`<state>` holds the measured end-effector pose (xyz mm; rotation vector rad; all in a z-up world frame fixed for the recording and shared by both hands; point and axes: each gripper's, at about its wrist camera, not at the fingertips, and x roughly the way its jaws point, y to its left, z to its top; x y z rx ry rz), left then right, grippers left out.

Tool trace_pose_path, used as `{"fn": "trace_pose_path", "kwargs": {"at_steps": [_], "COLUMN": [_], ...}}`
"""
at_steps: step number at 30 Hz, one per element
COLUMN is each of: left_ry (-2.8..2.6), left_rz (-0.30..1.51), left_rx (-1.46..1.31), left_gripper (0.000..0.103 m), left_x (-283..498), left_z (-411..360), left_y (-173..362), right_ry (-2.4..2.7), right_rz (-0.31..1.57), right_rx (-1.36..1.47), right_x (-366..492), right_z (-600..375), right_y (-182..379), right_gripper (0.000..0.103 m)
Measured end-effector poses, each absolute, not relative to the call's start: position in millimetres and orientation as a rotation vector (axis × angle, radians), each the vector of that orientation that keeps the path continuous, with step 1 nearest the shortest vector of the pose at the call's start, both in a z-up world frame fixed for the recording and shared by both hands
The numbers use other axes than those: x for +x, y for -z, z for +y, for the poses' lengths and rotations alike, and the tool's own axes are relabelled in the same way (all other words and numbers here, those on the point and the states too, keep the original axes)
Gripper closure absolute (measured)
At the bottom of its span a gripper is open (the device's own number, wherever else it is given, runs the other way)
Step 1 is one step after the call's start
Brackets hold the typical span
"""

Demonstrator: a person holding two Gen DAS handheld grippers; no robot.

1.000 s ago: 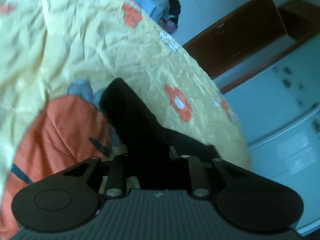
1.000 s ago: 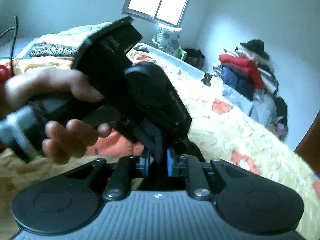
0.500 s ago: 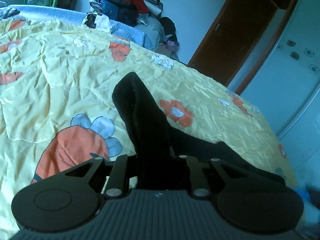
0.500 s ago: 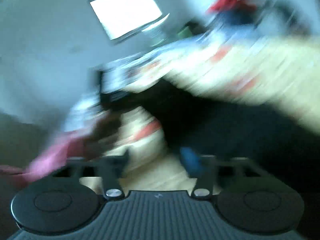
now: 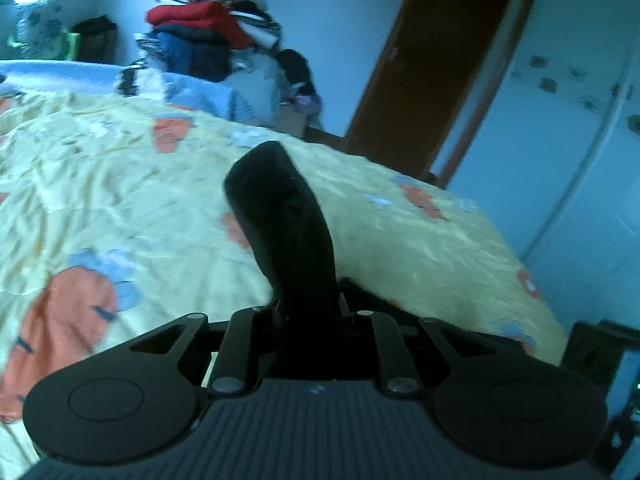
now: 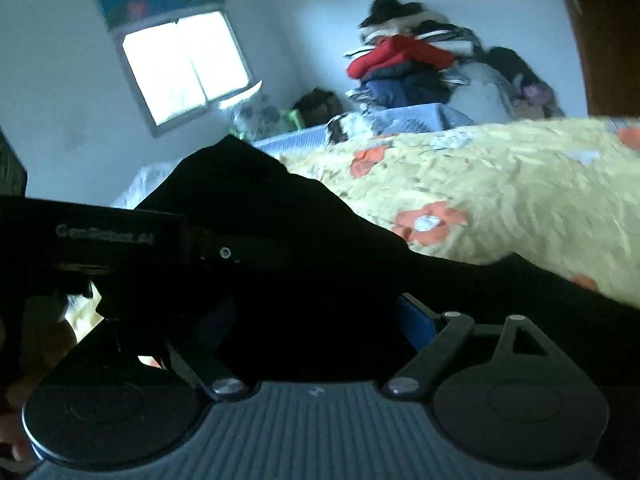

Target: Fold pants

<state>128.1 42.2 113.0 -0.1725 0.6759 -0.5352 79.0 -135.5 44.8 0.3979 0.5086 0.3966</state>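
The black pants (image 5: 288,232) stick up in a bunched fold between the fingers of my left gripper (image 5: 310,312), which is shut on them above the yellow flowered bedspread (image 5: 120,200). In the right wrist view the pants (image 6: 320,264) spread dark across the lower frame and onto the bed. My right gripper (image 6: 316,316) has its fingers spread wide, with a blue pad (image 6: 416,316) showing, and the cloth lies between them. The left gripper's body (image 6: 100,240) sits at the left of that view.
A heap of clothes (image 5: 208,32) is piled beyond the bed's far side. A brown door (image 5: 432,60) and a white wardrobe (image 5: 580,140) stand to the right. A window (image 6: 184,68) is on the far wall. The bed's edge falls off at the right.
My right gripper has opened from shut and swung round to face the bed and the pants. The left gripper kept hold of the pants and tilted up, lifting its view.
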Motion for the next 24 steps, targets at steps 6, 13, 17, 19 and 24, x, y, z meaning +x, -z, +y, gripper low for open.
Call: {"fn": "trace_pose_path", "kwargs": {"at_steps": [6, 13, 17, 19, 24], "left_ry": [0.655, 0.772, 0.839, 0.863, 0.910], "left_rz": [0.666, 0.709, 0.743, 0.773, 0.886], "left_rx": [-0.121, -0.070, -0.057, -0.035, -0.007], "left_gripper": [0.084, 0.079, 0.079, 0.079, 0.059], "left_x": [100.9, 75.8, 66.7, 62.9, 63.3], "left_z": [-35.1, -130.8, -178.4, -201.0, -232.9], "left_y": [-130.0, -114.6, -95.8, -82.9, -48.9], "right_ry": [-0.327, -0.153, -0.056, -0.005, 0.153], "right_rz": [0.453, 0.439, 0.450, 0.466, 0.530], "right_rx": [0.567, 0.633, 0.661, 0.653, 0.518], "right_x": [39.0, -13.5, -34.2, -40.1, -60.2], "right_z": [-207.5, -285.7, -323.3, -336.7, -356.0], "right_y": [-52.8, -48.2, -36.6, -31.0, -23.0], "right_gripper": [0.016, 0.016, 0.016, 0.016, 0.016]}}
